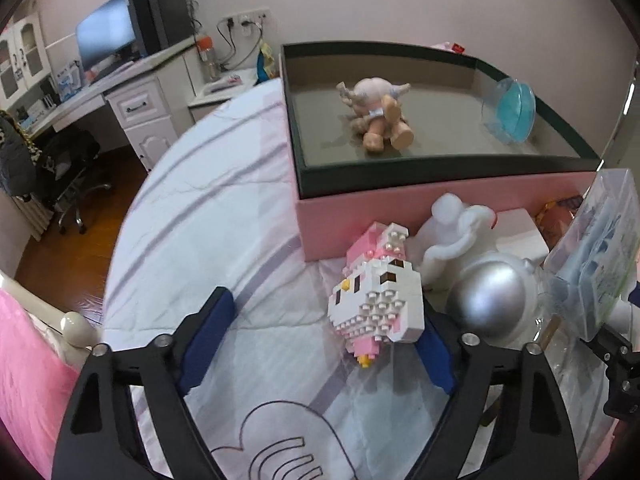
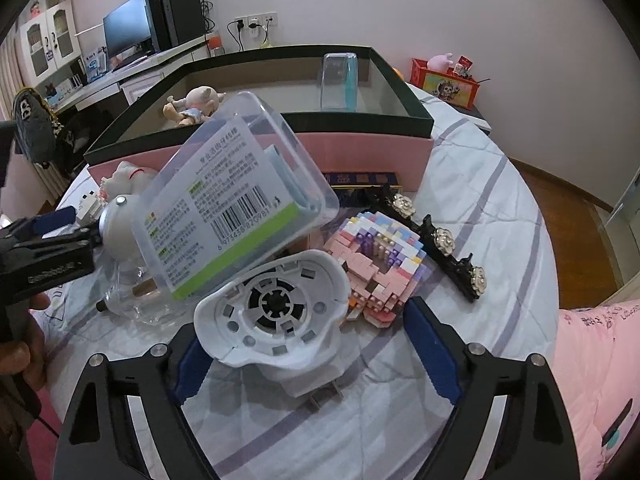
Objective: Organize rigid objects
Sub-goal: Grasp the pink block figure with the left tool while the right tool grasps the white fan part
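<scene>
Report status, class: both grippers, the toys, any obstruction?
Left gripper open beside block cat. Right gripper open around white plug base. Clear plastic case leaning overhead.

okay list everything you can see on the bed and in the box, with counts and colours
box: 1, pink, dark rim, on bed
doll: 1, peach, in box
clear case: 1, blue inside, in box
cat brick figure: 1, white and pink, on bed, at left fingers
astronaut: 1, white and silver, before box
plastic container: 1, clear, green label
white base: 1, between right fingers
pastel brick model: 1, on bed
black strip: 1, three flowers
left gripper: open
right gripper: open
</scene>
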Demonstrator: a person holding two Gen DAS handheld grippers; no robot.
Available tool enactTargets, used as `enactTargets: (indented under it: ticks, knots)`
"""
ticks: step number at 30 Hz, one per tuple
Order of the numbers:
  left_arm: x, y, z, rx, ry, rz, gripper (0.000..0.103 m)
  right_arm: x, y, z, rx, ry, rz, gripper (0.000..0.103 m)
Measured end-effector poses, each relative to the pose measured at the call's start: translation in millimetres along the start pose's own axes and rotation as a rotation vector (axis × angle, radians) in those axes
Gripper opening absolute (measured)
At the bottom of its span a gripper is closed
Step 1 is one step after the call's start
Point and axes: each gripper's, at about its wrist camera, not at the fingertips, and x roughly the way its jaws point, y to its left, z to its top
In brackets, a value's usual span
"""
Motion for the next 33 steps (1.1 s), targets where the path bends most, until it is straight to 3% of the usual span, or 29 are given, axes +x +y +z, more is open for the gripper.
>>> enactTargets:
  ticks: [2,5,7,8,19,33]
  knots:
    - [-1,-2,1,0.006,-0.008,-0.02,0.069,-1,-1,-1,0.003,-0.006,0.006,0.088]
    - [-4,-2,1,-0.002,-0.013,-0.064,0.046,-8,-4,-2,0.014,-0.017,0.035,0.078]
    - [-6,-2,1,-0.01,-0.012,-0.095,0.029,-13,-5,-1,0.015,-0.023,0.066,0.061]
    - [-7,-2,1,-0.015,-0.012,-0.106,0.03,-14,-6,-1,0.021,-0.024,0.065,0.056]
    - [-24,1,-7,-0.041,-0.035,-0.12,0.029,-22,-8,-6,0.035,-0.032,0.116,0.056]
    - [-84,4,-6,-0.051,-0.135,-0.123,0.029,-66,-27,-5,0.081,-0.114,0.163,0.056]
